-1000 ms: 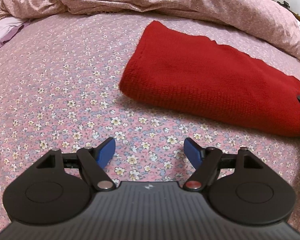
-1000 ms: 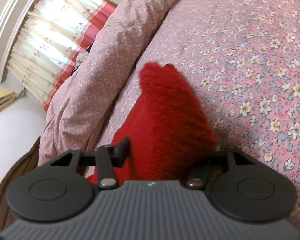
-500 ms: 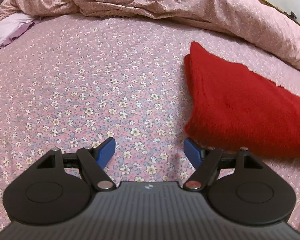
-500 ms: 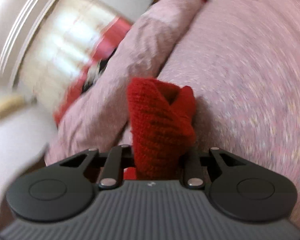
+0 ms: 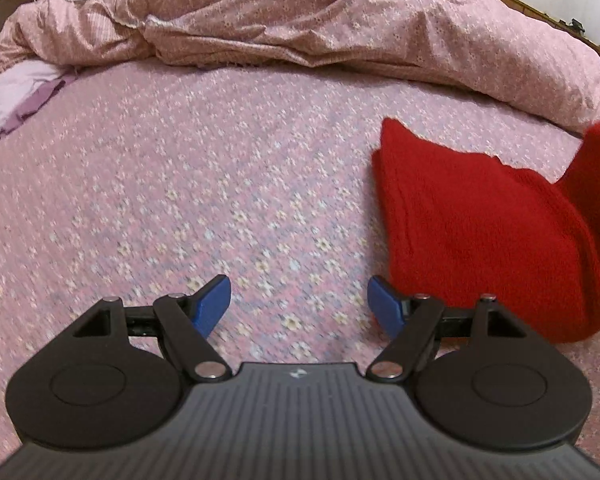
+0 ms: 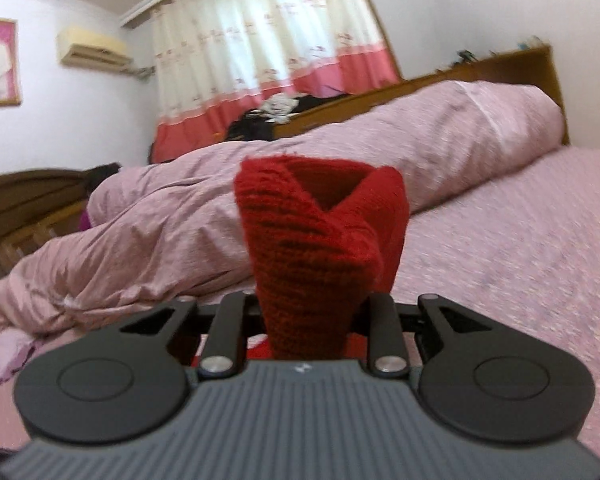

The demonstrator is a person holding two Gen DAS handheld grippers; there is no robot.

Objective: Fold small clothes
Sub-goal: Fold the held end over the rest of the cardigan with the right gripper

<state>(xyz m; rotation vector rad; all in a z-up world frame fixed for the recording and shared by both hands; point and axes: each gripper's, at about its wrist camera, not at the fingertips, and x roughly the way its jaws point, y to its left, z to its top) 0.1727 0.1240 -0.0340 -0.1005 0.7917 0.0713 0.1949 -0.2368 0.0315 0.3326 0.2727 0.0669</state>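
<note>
A red knitted garment [image 5: 480, 224] lies folded on the floral bed sheet [image 5: 220, 184], at the right of the left wrist view. Its right end is lifted up at the frame's edge. My left gripper [image 5: 299, 304] is open and empty, low over the sheet, with its right blue fingertip [image 5: 384, 306] just beside the garment's near left corner. My right gripper [image 6: 308, 312] is shut on a bunched end of the red garment [image 6: 320, 248], which stands up between the jaws and hides the fingertips.
A rumpled pink duvet [image 5: 300, 20] lies along the far side of the bed and also shows in the right wrist view [image 6: 160, 240]. A pale purple pillow [image 5: 16, 92] sits at the far left. A wooden headboard [image 6: 480, 68] and curtains [image 6: 260, 40] stand behind.
My right gripper has closed on the garment's end and lifted it, tilting up toward the room. My left gripper has shifted left, so the garment now sits further right in its view.
</note>
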